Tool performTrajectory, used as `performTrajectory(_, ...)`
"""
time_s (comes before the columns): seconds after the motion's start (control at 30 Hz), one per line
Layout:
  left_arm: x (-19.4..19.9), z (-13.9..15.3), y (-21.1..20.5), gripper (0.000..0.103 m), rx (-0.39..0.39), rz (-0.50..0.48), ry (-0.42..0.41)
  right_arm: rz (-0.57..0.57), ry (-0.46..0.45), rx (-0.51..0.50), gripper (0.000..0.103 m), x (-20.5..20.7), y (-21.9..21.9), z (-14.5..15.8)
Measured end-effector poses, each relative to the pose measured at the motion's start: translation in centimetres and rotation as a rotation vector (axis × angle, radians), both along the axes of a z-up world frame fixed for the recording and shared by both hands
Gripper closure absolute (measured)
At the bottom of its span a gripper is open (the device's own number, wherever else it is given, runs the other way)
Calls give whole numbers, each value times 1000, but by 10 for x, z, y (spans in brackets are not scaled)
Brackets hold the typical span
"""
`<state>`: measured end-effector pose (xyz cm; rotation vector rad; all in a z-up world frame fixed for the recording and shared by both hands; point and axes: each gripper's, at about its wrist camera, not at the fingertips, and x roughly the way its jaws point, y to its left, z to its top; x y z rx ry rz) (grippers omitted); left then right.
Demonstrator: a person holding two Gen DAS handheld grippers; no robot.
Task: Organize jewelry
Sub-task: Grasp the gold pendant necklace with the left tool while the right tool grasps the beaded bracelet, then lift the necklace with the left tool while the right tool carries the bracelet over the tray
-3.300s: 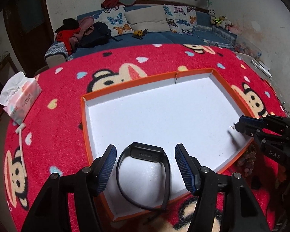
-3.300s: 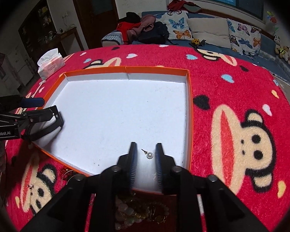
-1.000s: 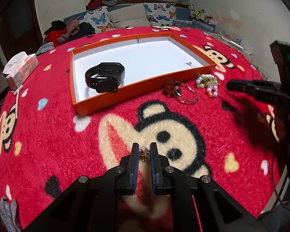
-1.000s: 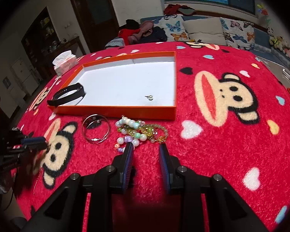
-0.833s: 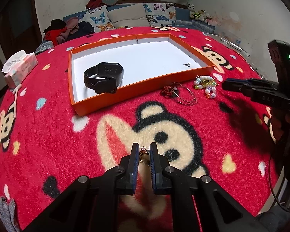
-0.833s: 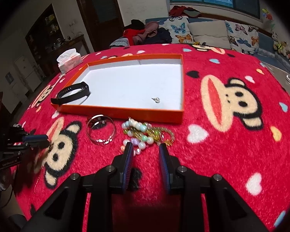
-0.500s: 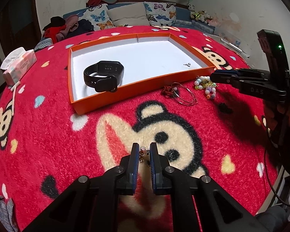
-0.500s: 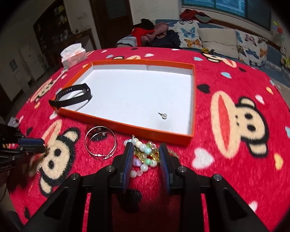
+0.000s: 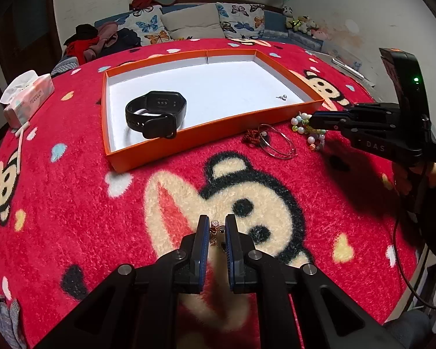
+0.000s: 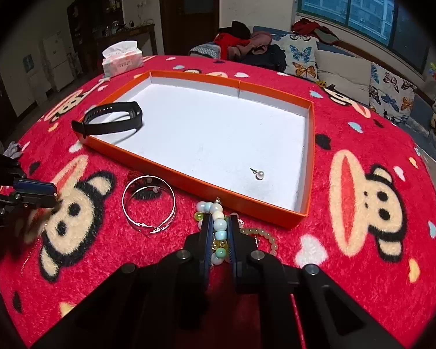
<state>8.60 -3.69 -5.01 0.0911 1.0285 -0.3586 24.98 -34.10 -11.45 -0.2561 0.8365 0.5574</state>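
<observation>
An orange tray (image 9: 212,132) with a white floor holds a black wristband (image 9: 155,113) and a pearl stud (image 10: 259,175). On the red cloth in front of it lie silver bangles (image 10: 144,226) and a heap of bead bracelets (image 9: 302,122). My right gripper (image 10: 220,218) is low over that heap. Its jaws are closing, and the pads press on a string of white and green beads (image 10: 219,226). My left gripper (image 9: 217,221) hovers over the cloth nearer to me, shut on a small gold flower-shaped piece (image 9: 215,229).
A tissue pack (image 9: 29,99) and a white stick lie at the left of the round table. A small red trinket (image 9: 251,137) sits beside the bangles. A sofa with cushions and clothes stands behind. The hand holding the right gripper (image 9: 314,120) shows at the right edge.
The right gripper has moved forward over the bead heap, rolled, and narrowed its jaws onto the beads. The left gripper has stayed still with the gold piece.
</observation>
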Motion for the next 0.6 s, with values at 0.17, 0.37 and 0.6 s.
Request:
performTrajectory(0.17, -3, 6, 4, 92, -6, 6, -11, -10, -8, 61, 91, -9, -7, 16)
performTrajectory(0.37, -7, 19, 6, 92, -28, 8, -27, -31, -31, 146, 91, -17, -17, 41)
performTrajectory(0.6, -11, 44, 4, 92, -50, -6, -70, -39, -75, 212, 91, -20, -24, 73)
